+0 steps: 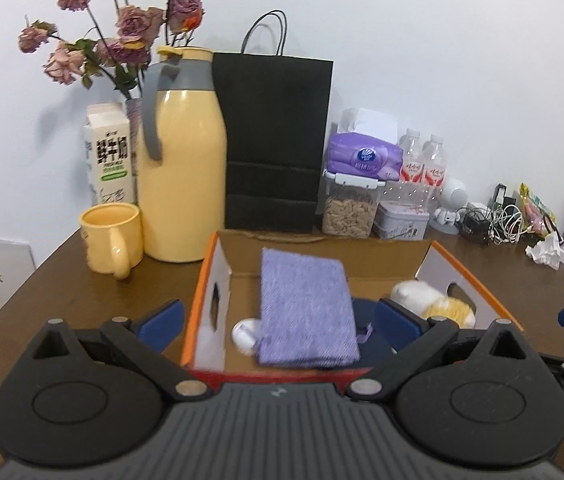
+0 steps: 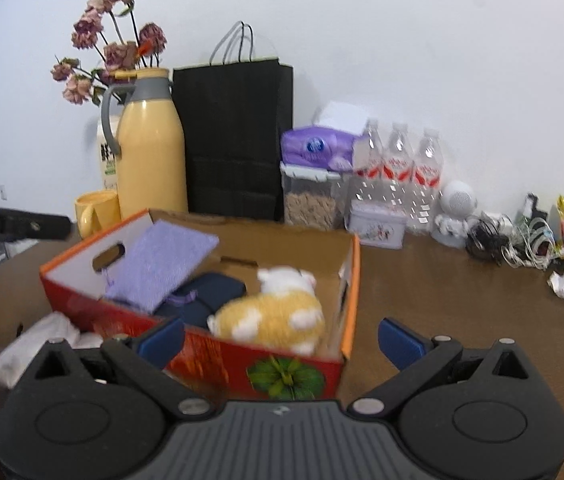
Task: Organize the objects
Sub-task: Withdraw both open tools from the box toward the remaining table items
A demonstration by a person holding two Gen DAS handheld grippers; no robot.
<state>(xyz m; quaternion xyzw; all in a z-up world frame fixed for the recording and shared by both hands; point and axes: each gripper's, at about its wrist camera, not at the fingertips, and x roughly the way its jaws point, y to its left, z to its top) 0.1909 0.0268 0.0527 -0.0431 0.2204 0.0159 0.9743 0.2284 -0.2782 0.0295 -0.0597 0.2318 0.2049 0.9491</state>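
Left wrist view, open left gripper [image 1: 278, 320] over box rim [image 1: 198, 292], purple pouch [image 1: 305, 308] inside

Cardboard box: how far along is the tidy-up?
Done: the purple cloth, a dark blue case and the plush toy are in the cardboard box. In hand: nothing; the left claw and right claw are both open. Left: something crumpled and white lies on the table beside the box.

Home: table [image 1: 62, 264] with thermos [image 1: 182, 160], dried roses [image 1: 122, 28], tissues [image 1: 363, 156].
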